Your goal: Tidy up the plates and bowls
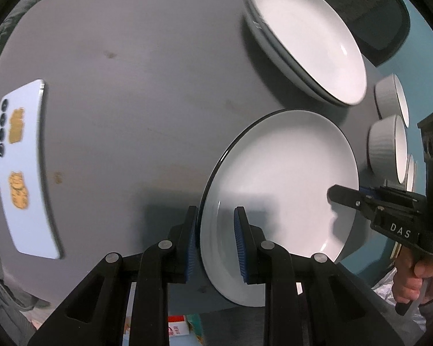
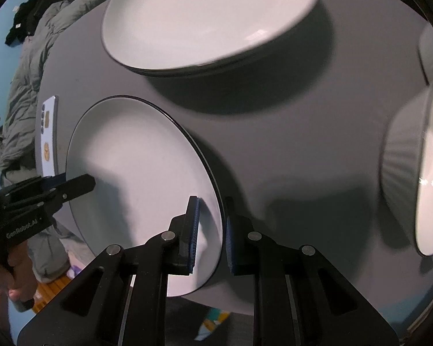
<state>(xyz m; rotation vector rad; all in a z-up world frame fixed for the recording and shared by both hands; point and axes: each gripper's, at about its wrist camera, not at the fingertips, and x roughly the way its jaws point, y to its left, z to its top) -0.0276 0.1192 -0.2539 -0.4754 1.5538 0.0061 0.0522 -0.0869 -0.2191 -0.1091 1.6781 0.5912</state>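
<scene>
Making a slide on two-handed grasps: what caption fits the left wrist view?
Left gripper and right gripper clamp opposite rims of a white plate beside stacked plates.

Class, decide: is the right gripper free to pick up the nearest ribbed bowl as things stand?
Probably not: the right gripper is clamped on the single plate's rim with the left gripper, though the table toward the ribbed bowl lies open.

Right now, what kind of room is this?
Probably a bedroom or lived-in room at home, not a proper kitchen. A rumpled grey quilt and dark clothes lie beyond the grey table, and a phone rests on it beside the white plates.
</scene>
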